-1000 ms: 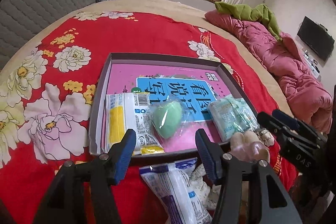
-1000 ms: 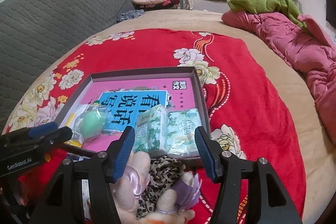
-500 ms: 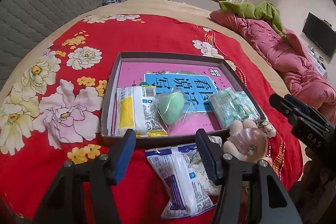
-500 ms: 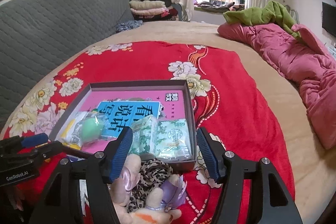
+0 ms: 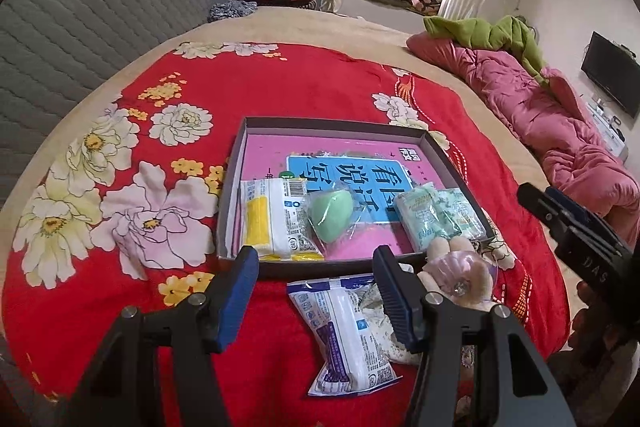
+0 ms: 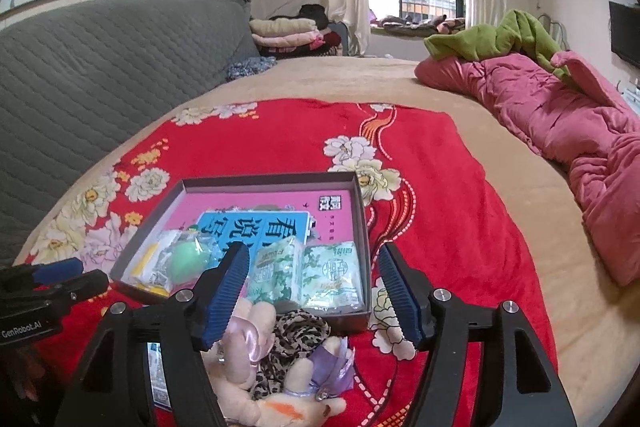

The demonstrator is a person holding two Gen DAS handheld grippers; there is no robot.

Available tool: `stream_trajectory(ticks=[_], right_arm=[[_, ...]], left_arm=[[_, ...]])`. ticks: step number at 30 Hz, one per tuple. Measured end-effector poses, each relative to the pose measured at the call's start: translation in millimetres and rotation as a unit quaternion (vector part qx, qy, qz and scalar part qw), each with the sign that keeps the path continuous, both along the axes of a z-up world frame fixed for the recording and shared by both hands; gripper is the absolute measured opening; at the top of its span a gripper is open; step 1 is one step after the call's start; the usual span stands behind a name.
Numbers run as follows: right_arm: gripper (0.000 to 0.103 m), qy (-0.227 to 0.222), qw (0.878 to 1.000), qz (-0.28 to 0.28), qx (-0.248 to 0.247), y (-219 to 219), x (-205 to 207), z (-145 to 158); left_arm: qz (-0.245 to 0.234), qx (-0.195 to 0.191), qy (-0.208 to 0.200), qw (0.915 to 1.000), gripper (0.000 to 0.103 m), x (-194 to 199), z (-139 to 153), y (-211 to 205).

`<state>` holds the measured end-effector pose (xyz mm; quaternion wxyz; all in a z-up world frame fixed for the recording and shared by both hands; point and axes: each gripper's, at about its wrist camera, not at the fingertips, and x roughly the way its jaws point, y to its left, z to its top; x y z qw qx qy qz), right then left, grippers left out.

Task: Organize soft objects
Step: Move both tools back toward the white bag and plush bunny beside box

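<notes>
A shallow dark box (image 5: 336,125) (image 6: 360,211) with a pink and blue book inside lies on the red floral blanket (image 5: 120,187). It holds a white and yellow packet (image 5: 276,219), a green sponge in clear wrap (image 5: 332,213) (image 6: 188,259) and green tissue packs (image 5: 436,217) (image 6: 308,275). In front of the box lie a white and blue packet (image 5: 344,331) and a plush toy with leopard cloth (image 6: 280,351) (image 5: 456,271). My left gripper (image 5: 316,295) is open above the white and blue packet. My right gripper (image 6: 314,295) is open above the plush toy.
A pink quilt (image 6: 560,131) with a green cloth (image 6: 500,35) lies along the right of the bed. A grey quilted headboard (image 6: 100,59) stands at the left. Folded clothes (image 6: 288,31) are stacked at the far end. A TV (image 5: 608,71) hangs on the right wall.
Both grippers have pulled back and risen away from the box, so more of the blanket and the items in front of the box show. Both stay open.
</notes>
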<state>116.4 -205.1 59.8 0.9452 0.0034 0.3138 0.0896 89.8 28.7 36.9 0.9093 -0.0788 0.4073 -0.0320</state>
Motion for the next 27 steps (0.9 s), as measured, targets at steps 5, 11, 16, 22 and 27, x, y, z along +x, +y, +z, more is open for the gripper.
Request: stream_trajectory(ticks=[5,11,16,22,27], right_arm=[[0.072,-0.015,1.0,-0.005,0.007,-6,-7,10],[0.073,-0.018,1.0,-0.006,0.009,-9,-14,15],[0.073,-0.022,1.0,-0.006,0.005,-9,-22,20],[0.073,-0.029,1.0,-0.006,0.0,-10,-32,28],[0.073,-0.027,1.0,-0.001,-0.005,-10,-42,29]], left_arm=[[0.003,-0.001,-0.005,1.0,0.059,-6,6,1],[0.001,-0.001,-0.01,1.0,0.059,-10,12,0],[-0.009,0.004,-0.013,0.9999,0.06,-14,16,-4],[-0.018,0.003,-0.014,0.9997,0.06,-20,19,-9],[-0.029,0.006,-0.015,0.9994,0.06,-26,21,-17]])
